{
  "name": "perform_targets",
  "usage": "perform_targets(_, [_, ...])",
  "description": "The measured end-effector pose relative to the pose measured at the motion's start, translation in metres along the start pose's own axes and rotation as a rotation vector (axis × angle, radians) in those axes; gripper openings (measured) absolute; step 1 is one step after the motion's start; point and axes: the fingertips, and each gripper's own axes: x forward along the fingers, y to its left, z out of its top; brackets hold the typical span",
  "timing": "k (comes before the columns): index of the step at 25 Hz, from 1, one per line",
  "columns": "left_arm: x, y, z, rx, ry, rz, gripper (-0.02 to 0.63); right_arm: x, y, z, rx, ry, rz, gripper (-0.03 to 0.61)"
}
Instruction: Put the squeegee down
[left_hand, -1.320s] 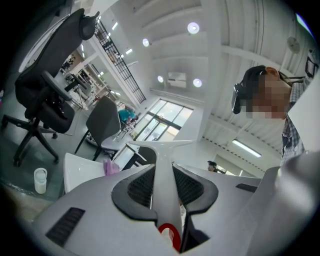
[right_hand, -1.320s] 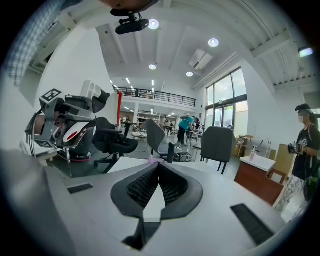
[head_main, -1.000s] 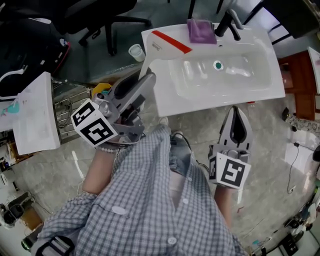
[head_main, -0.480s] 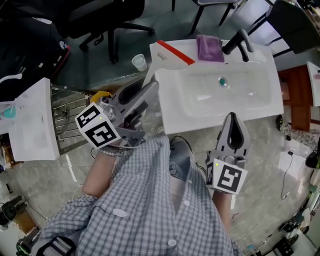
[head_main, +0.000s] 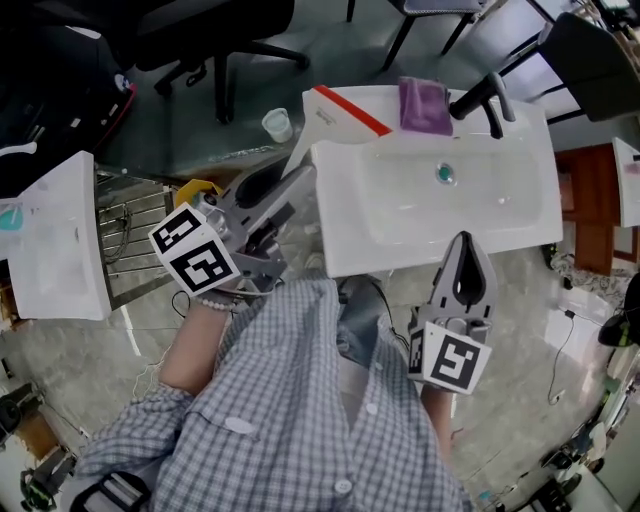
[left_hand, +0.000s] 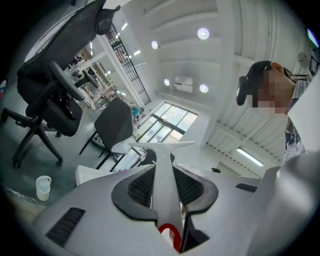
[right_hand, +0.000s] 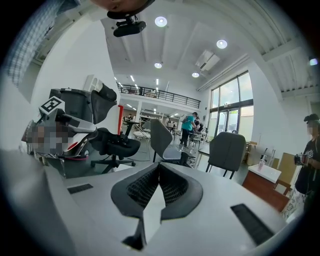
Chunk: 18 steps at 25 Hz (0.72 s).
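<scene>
My left gripper (head_main: 296, 183) is shut on the white handle of the squeegee (head_main: 345, 108), just off the washbasin's left side. The squeegee's white head with its red rubber strip reaches over the basin's back left corner. In the left gripper view the squeegee (left_hand: 162, 150) shows as a white T between the dark pads (left_hand: 140, 187), with a red loop at the handle's near end. My right gripper (head_main: 463, 242) hangs at the basin's front rim; its jaws meet at the tips with nothing between them. The right gripper (right_hand: 159, 166) looks out level over the room.
The white washbasin (head_main: 340, 240) carries a black faucet (head_main: 480, 95) and a purple cloth (head_main: 424, 105) along its back edge. A small cup (head_main: 277, 124) stands on the floor behind it. A second white basin (head_main: 55, 240), a wire rack (head_main: 130, 235) and an office chair (head_main: 200, 30) lie to the left.
Both grippers have come closer to the washbasin; the right one's tips now overlap its front rim. The squeegee stays gripped in the left gripper.
</scene>
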Motion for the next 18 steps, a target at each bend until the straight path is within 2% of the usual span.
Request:
perform_targets(9, [0.0,-0.003,-0.012,0.021,-0.045,0.13,0.103,0.034,-0.004,-0.003,-0.026,-0.008,0.145,0.009])
perform_targets(18, [0.003,-0.002,-0.027,-0.007,-0.115,0.26,0.103,0.058,-0.021,-0.003,-0.064,-0.021,0.269,0.009])
